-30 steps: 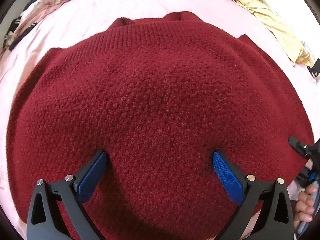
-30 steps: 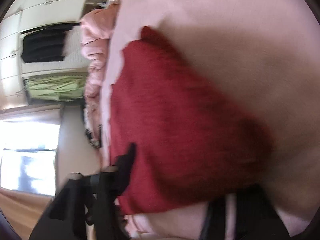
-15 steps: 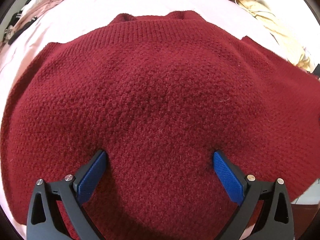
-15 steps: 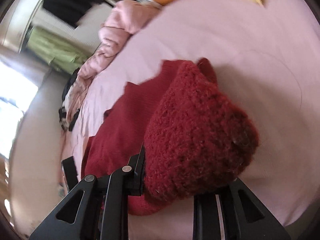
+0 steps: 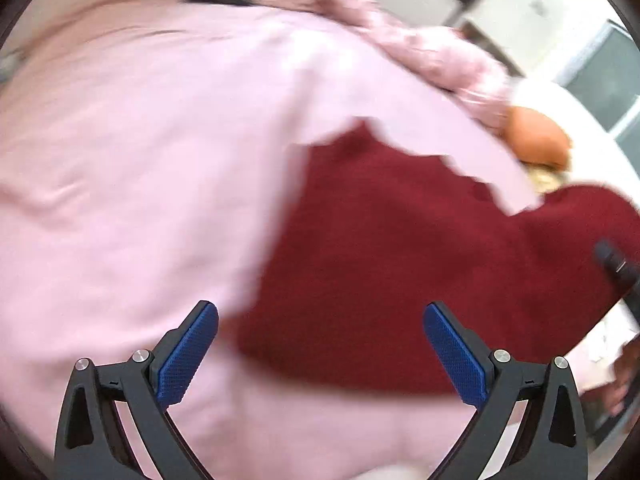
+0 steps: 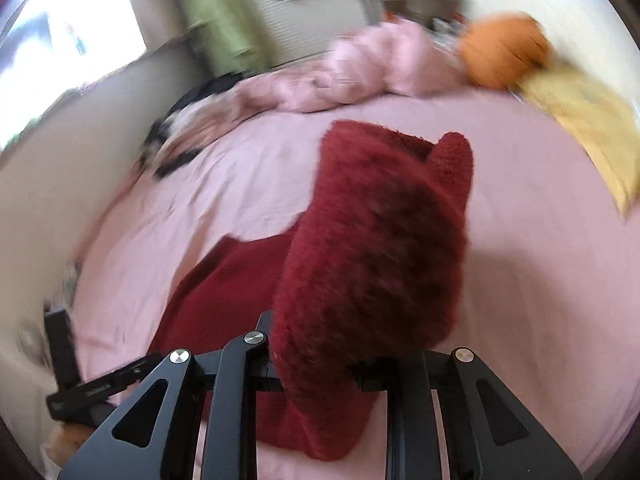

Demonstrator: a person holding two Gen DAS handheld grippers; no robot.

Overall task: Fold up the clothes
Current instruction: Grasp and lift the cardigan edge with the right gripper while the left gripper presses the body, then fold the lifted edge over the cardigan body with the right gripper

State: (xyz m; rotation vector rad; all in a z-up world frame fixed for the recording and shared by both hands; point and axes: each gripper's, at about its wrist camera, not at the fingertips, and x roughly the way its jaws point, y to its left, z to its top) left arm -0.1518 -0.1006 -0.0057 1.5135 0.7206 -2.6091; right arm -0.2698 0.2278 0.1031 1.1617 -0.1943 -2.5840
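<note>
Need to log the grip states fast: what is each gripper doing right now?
Left gripper: open, holding nothing, above the pink sheet.
Right gripper: closed on a bunched part of the red sweater, lifted off the bed.

No readable text in either view. There's faint white lettering on the black bar (image 6: 94,392) at lower left of the right wrist view, too blurred to read.

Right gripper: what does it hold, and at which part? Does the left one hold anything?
The right gripper is shut on a bunched edge of the red sweater; which edge cannot be told. The left gripper is open and holds nothing.
</note>
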